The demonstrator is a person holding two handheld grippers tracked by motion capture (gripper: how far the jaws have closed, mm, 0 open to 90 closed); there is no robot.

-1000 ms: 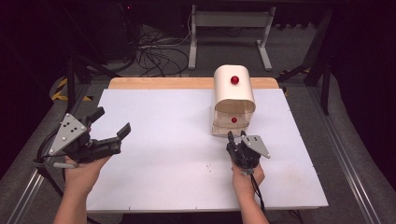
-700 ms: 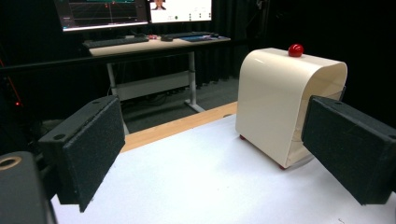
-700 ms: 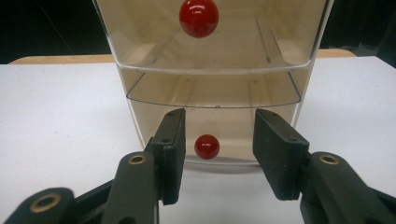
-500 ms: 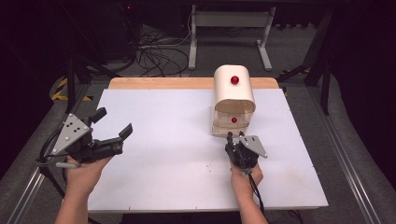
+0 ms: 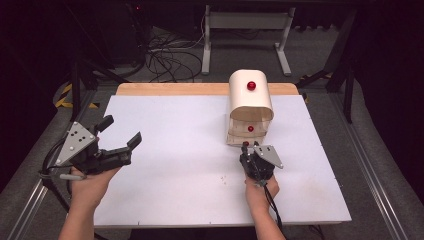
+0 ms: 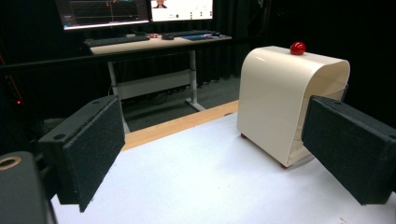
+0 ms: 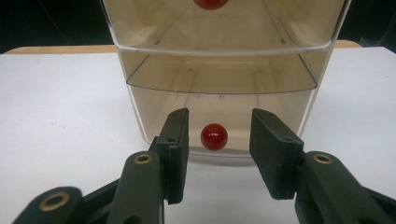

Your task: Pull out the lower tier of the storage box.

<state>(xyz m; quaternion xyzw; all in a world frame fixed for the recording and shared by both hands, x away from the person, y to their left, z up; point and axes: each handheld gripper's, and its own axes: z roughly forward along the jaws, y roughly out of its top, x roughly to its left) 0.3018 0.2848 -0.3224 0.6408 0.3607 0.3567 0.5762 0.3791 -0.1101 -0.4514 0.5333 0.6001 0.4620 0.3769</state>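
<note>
Right gripper [image 7: 217, 140] jaws, just closing, are held apart astride the bottom drawer's red knob [image 7: 214, 136], untouched.

- We see a white bench [image 5: 170, 150] with a wooden far edge, on grey floor [image 5: 320, 55].
- Black curtains [image 6: 299, 23] surround us; cables [image 5: 170, 60] tangle beneath a desk [image 6: 154, 44] bearing lit monitors [image 6: 182, 9].

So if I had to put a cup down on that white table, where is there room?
The widest bare stretch of the white table runs between the left gripper and the cream, round-topped drawer cabinet; the near edge by the forearms is free too. It is crowded in front of the cabinet, where the right gripper has its fingers either side of the bottom drawer's red knob.
</note>
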